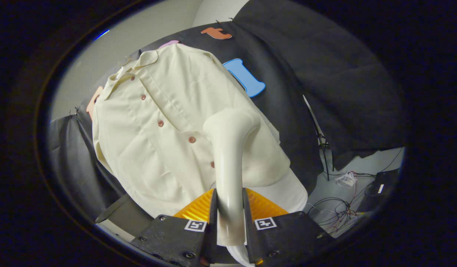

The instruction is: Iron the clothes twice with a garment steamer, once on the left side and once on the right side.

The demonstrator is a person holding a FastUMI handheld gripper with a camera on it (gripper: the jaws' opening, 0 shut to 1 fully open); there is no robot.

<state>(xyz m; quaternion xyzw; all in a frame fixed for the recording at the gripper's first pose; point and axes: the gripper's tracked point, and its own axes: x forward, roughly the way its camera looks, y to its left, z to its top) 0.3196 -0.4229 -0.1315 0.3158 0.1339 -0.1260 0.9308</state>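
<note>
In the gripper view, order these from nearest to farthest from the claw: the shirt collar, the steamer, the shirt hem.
1. Steamer: clamped between the fingers of the claw.
2. Shirt hem: just ahead of the fingers.
3. Shirt collar: far beyond, at the shirt's top.

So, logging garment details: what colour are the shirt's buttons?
Reddish-brown buttons on the cream shirt; gripper view.

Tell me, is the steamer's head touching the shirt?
Cannot tell. In the gripper view the steamer, clamped between the fingers, overlaps the shirt, hiding any contact or gap.
</note>
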